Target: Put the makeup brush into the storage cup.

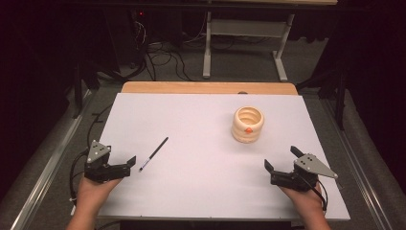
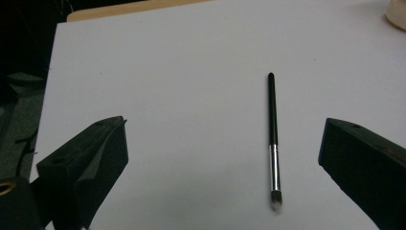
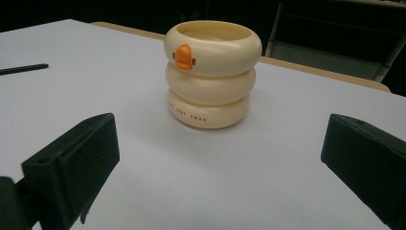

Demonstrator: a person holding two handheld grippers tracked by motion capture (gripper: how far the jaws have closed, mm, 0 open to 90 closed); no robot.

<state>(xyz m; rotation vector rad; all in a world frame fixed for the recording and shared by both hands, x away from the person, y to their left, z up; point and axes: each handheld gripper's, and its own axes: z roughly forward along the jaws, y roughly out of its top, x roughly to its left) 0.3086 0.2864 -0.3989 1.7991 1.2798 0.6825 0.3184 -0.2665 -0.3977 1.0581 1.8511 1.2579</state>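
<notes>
While both grippers rest at the near edge of the white table (image 1: 201,201), the left gripper (image 1: 125,165) sits nearest the brush (image 1: 154,154), its jaws spread wide and empty. The brush lies just past them at about one o'clock, long axis running from seven to one, bristle end toward the jaws. Nothing blocks the reach. The right gripper (image 1: 282,159), likewise gaping and empty, faces the cream ringed cup (image 1: 248,124) at eleven o'clock, well apart.
</notes>
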